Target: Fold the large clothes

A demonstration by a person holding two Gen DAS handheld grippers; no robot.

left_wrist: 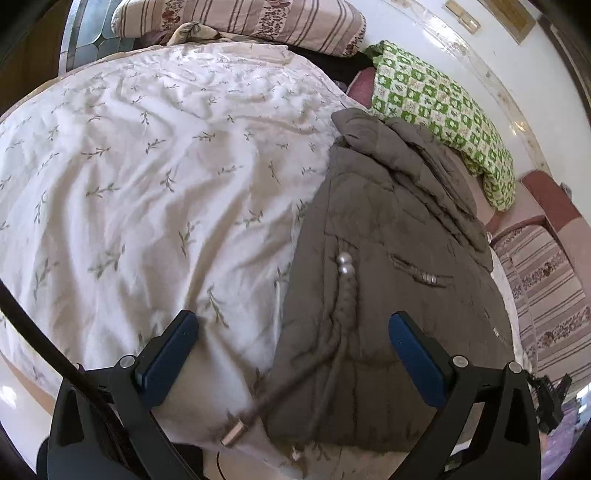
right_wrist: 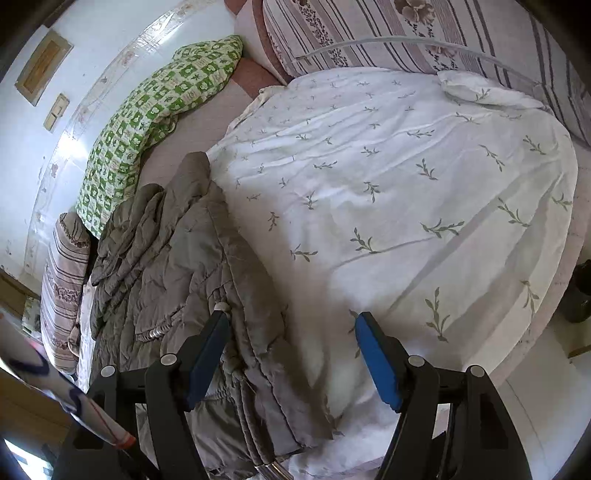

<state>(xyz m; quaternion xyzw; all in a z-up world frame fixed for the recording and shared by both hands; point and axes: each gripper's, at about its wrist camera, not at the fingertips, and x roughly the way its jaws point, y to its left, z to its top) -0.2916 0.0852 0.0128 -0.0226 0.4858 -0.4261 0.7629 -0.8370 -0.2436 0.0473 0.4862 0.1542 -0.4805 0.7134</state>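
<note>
A grey-brown quilted coat (left_wrist: 399, 236) lies folded lengthwise on a white leaf-print duvet (left_wrist: 155, 177). A braided drawstring with silver beads (left_wrist: 345, 264) runs down its front. My left gripper (left_wrist: 293, 321) hangs open over the coat's near hem, one pad above the duvet, the other above the coat. In the right wrist view the same coat (right_wrist: 177, 258) lies at the left on the duvet (right_wrist: 388, 177). My right gripper (right_wrist: 291, 319) is open above the coat's long edge, nothing between its blue pads.
A green checked pillow (left_wrist: 439, 110) lies beyond the coat by the white wall. Striped floral bedding (right_wrist: 388, 33) borders the duvet's far side. A dark cable (left_wrist: 55, 350) crosses the left wrist view's lower left. A drawstring end (left_wrist: 236, 432) hangs off the coat's hem.
</note>
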